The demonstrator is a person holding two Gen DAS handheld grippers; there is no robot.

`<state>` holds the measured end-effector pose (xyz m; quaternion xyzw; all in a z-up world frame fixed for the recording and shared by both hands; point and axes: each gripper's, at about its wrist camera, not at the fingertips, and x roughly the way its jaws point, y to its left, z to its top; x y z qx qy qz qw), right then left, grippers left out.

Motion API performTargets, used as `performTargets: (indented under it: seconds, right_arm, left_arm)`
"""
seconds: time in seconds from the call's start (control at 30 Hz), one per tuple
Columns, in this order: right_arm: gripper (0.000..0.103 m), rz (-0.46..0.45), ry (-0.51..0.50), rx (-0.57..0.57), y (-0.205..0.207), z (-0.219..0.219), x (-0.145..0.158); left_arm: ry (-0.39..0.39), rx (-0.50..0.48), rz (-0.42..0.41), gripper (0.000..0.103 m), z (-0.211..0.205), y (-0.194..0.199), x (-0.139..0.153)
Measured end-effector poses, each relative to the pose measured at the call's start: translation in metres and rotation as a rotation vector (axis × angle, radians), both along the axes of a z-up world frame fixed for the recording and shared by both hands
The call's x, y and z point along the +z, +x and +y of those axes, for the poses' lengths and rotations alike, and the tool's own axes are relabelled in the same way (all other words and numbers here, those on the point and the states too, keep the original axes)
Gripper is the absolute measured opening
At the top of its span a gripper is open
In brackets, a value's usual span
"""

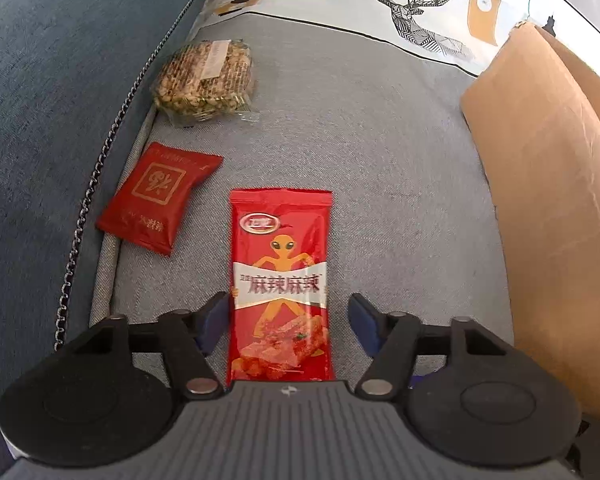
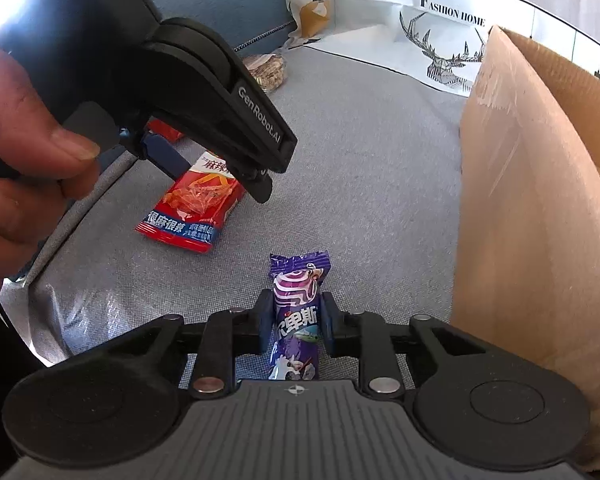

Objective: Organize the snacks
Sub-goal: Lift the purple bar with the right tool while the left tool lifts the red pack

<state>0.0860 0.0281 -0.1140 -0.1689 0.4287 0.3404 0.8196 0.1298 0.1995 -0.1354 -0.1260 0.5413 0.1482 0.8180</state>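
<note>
A long red spicy-snack packet (image 1: 281, 280) lies flat on the grey sofa seat, between the open fingers of my left gripper (image 1: 288, 316); the left pad (image 1: 214, 320) touches its edge, the right pad is apart. The packet also shows in the right wrist view (image 2: 192, 208), under the left gripper (image 2: 220, 184). My right gripper (image 2: 296, 320) is shut on a purple snack packet (image 2: 298, 312) that lies lengthwise between its fingers. A cardboard box (image 1: 552, 200) stands on the right, also in the right wrist view (image 2: 540, 200).
A dark red pouch (image 1: 156, 196) and a clear pack of nut bars (image 1: 204, 80) lie by the blue sofa armrest (image 1: 40, 120). A white deer-print cushion (image 1: 420, 12) leans at the back. A person's hand (image 2: 16, 160) holds the left gripper.
</note>
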Motion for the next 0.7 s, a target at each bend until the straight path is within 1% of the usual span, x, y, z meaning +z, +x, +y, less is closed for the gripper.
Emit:
performTargets:
  seconds: [0.03, 0.13, 0.43, 0.57, 0.7]
  right_arm:
    - [0.025, -0.001, 0.004, -0.003, 0.000, -0.001, 0.000]
    - [0.025, -0.015, 0.019, -0.012, -0.001, -0.002, 0.004]
    - [0.025, -0.038, 0.055, -0.032, -0.002, -0.008, 0.010]
    - [0.025, -0.059, 0.071, -0.033, -0.006, -0.010, 0.014]
    - [0.025, -0.079, 0.081, -0.034, -0.009, -0.012, 0.016]
  left_arm:
    - [0.006, 0.004, -0.001, 0.055, 0.000, 0.000, 0.000]
    - [-0.005, 0.017, -0.014, 0.052, 0.004, -0.001, 0.002]
    - [-0.016, 0.030, -0.050, 0.051, 0.004, -0.004, 0.010]
    - [-0.029, 0.041, -0.092, 0.051, 0.006, -0.006, 0.016]
    - [-0.026, 0.053, -0.118, 0.050, 0.007, -0.007, 0.021]
